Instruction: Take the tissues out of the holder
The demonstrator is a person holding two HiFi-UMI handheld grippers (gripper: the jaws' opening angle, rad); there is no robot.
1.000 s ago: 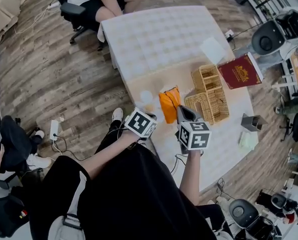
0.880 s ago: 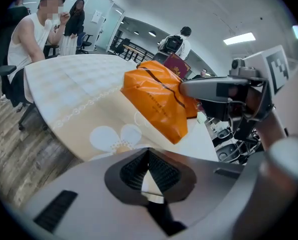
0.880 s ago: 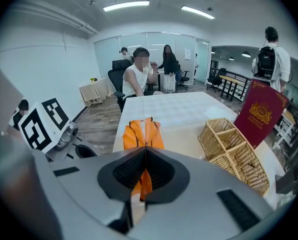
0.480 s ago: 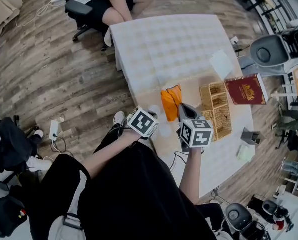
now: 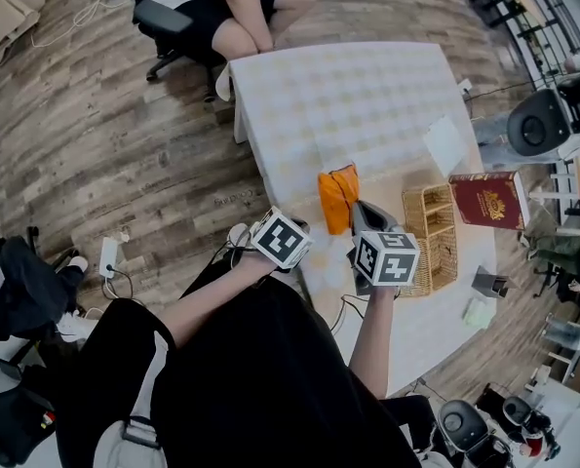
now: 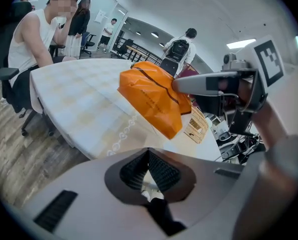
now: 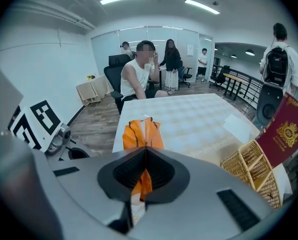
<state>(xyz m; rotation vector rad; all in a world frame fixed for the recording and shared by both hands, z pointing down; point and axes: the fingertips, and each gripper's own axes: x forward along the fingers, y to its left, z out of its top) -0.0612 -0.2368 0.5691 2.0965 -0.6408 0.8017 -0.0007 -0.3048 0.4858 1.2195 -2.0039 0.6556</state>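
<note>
Two grey plastic grippers sit closest, each topped by a cube of black-and-white square markers. The left gripper [image 6: 149, 154] has its ribbed dark pads brought together at the tips. A small white scrap shows in the gap behind them, and what it is cannot be told. The right gripper [image 7: 145, 154] is clamped on one end of the orange tissue pack [image 5: 338, 196], pinching its glossy, crinkled wrap.

The pack is out of the wicker holder [image 5: 432, 234], lifted over the table [image 5: 348, 96] near the holder, on the side toward the left gripper and not touching it. Its long axis runs away from the right gripper's jaws toward the table's far edge. In the left gripper view it slopes, with one corner lowest.

The holder is woven cane, box-shaped with open compartments, close to the table's edge. A dark red box [image 5: 489, 200] with gold print stands tilted just beside it.

The table wears a pale quilted cloth with rounded corners, and a wide bare stretch lies beyond the pack. Past the far edge a seated person [image 5: 231, 8] is on an office chair over a plank floor [image 5: 104, 144].
</note>
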